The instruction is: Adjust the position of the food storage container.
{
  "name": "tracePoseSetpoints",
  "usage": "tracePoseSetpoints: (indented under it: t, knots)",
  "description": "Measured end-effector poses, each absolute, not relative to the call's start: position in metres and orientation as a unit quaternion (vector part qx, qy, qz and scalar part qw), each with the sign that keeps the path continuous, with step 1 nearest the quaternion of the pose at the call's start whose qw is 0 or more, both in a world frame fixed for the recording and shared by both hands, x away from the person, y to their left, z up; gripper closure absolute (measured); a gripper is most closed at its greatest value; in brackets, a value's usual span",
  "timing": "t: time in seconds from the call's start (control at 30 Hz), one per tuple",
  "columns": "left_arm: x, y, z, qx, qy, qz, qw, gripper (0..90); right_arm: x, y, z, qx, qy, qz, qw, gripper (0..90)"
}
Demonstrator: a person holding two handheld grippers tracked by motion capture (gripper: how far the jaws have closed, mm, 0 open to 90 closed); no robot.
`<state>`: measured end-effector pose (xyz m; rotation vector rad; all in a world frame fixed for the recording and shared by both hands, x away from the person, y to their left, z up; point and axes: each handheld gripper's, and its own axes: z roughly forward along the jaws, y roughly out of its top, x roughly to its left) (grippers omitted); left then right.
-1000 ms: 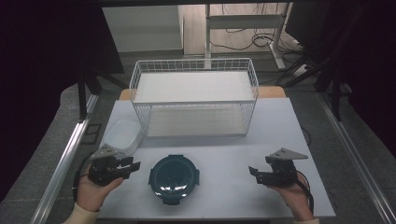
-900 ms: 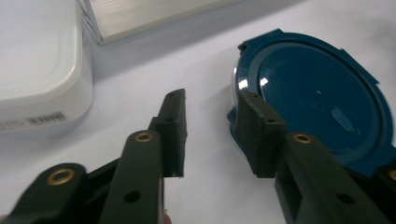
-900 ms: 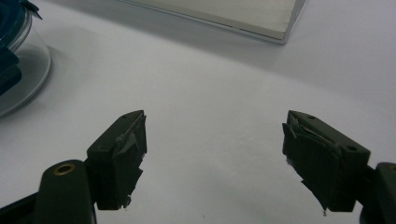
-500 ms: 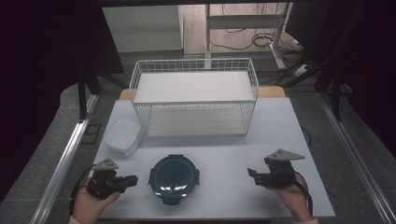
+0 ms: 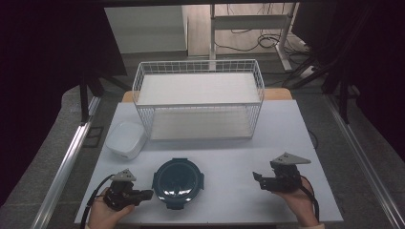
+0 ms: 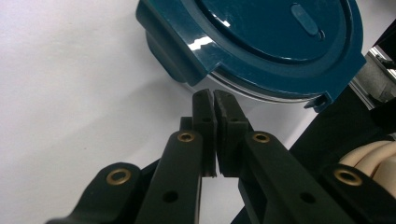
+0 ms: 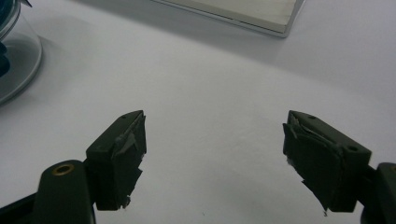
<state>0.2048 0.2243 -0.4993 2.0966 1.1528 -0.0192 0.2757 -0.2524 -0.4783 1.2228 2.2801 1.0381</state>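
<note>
The round glass container with the dark teal clip-on lid (image 5: 178,183) is being approached by the left gripper (image 5: 143,194), whose tips are seen just beside the container's left rim, at the near middle of the white table (image 5: 229,157). In the left gripper view the two black jaws are being pressed together with nothing between them, having just been closing, and their tips are being aimed at the glass wall below the lid (image 6: 275,37), close beside one of the lid's clip tabs (image 6: 175,46); whether they are touching it cannot be told. The container is being taken as round, so no long axis is being offered; only the four clip tabs are breaking its outline.

The right gripper (image 5: 260,180) is being held well apart on the container's right, its jaws being kept spread wide over bare table, as its own view shows. The left hand is judged the nearer.

Open room is being left behind the container, up to the white wire basket (image 5: 198,102). The white rounded square lidded box (image 5: 125,139) is lying to the far left, near the table's left edge.
</note>
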Motion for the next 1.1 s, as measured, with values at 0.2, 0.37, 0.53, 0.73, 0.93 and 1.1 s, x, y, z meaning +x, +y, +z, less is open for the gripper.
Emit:
tracePoseSetpoints:
  t: [0.2,0.37,0.53,0.73,0.93,1.1]
  knots:
    - [0.206,0.219,-0.502,0.818,0.449,-0.010,0.360,88.4,0.276,-0.252,-0.479,0.431,0.806,0.366,0.175,21.4]
    - [0.207,0.215,-0.505,0.822,0.447,-0.017,0.354,88.7,0.276,-0.250,-0.481,0.431,0.807,0.363,0.173,21.4]
    - [0.208,0.211,-0.507,0.821,0.450,-0.019,0.351,89.5,0.276,-0.250,-0.481,0.432,0.807,0.363,0.173,21.4]
    - [0.210,0.212,-0.508,0.817,0.454,-0.024,0.355,89.7,0.276,-0.250,-0.481,0.433,0.807,0.363,0.173,21.4]
    - [0.212,0.210,-0.508,0.815,0.456,-0.027,0.357,89.8,0.276,-0.249,-0.482,0.432,0.808,0.363,0.172,21.4]
    - [0.215,0.205,-0.507,0.816,0.454,-0.027,0.356,89.8,0.277,-0.250,-0.482,0.433,0.807,0.362,0.173,21.4]
